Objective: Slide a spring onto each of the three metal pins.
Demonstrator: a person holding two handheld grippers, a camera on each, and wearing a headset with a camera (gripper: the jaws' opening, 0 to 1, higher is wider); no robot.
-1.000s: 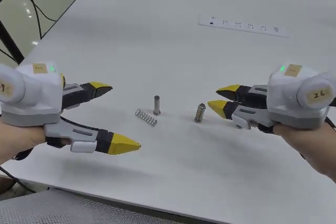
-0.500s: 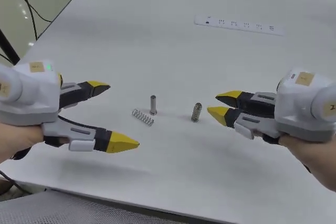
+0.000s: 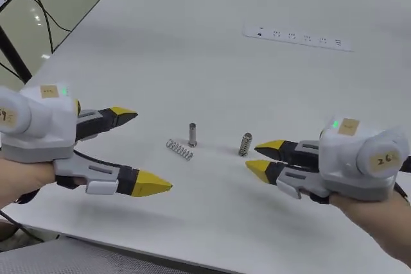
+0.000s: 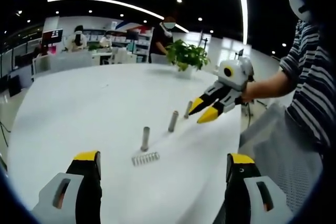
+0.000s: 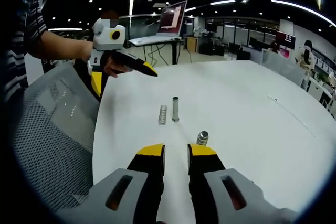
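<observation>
A bare metal pin (image 3: 192,134) stands upright mid-table, with a loose spring (image 3: 179,148) lying just left of it. To the right stands a second pin wearing a spring (image 3: 245,144). My left gripper (image 3: 138,151) hovers left of them, jaws wide open and empty; its own view shows the bare pin (image 4: 145,138), the loose spring (image 4: 145,158) and the sprung pin (image 4: 172,121) ahead. My right gripper (image 3: 263,157) sits just right of the sprung pin (image 5: 202,138), jaws a narrow gap apart with nothing between them. The bare pin (image 5: 175,108) and the loose spring (image 5: 163,114) lie beyond it.
A white power strip (image 3: 297,36) lies at the far right of the white table (image 3: 205,62). The table's front edge runs below both grippers. A black cable (image 3: 45,14) hangs off the left side. A laptop (image 5: 173,18) and a plant (image 4: 186,56) stand far off.
My right gripper has dropped back toward the table's front edge, a little lower beside the sprung pin. The left gripper, pins and spring have stayed put; the head camera shifted slightly.
</observation>
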